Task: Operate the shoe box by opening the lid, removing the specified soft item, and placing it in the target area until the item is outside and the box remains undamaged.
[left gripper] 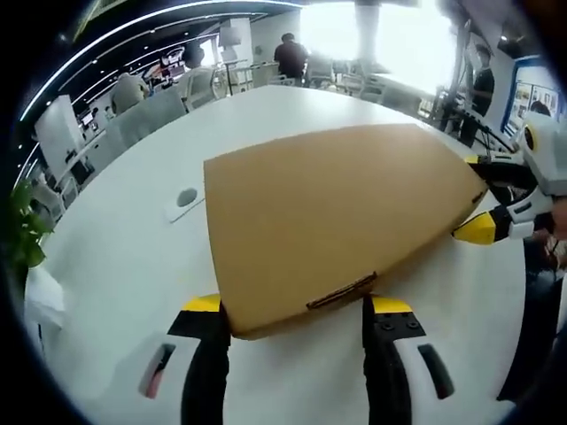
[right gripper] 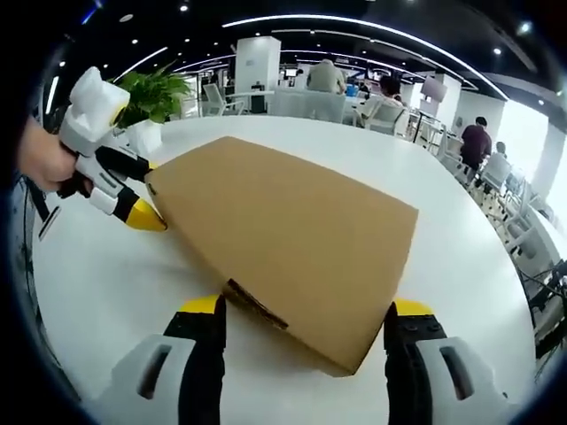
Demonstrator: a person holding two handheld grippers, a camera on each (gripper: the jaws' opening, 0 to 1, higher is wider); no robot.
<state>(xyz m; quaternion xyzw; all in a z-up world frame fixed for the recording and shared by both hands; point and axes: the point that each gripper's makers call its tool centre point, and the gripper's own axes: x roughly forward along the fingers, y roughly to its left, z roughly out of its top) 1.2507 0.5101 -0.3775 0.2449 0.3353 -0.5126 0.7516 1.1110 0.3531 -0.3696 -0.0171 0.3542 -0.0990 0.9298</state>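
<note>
I see the shoe box (left gripper: pixel 337 221), lid down, on the white table (left gripper: pixel 124 266). My left gripper (left gripper: pixel 301 312) and right gripper (right gripper: pixel 306 314) each straddle a box end, jaws spread wide, gripping nothing.

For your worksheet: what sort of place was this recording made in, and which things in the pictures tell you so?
Probably an open-plan office or lab. A closed cardboard box lies on a large white table; behind it stand office chairs with seated people, a potted plant and curved ceiling light strips.
</note>
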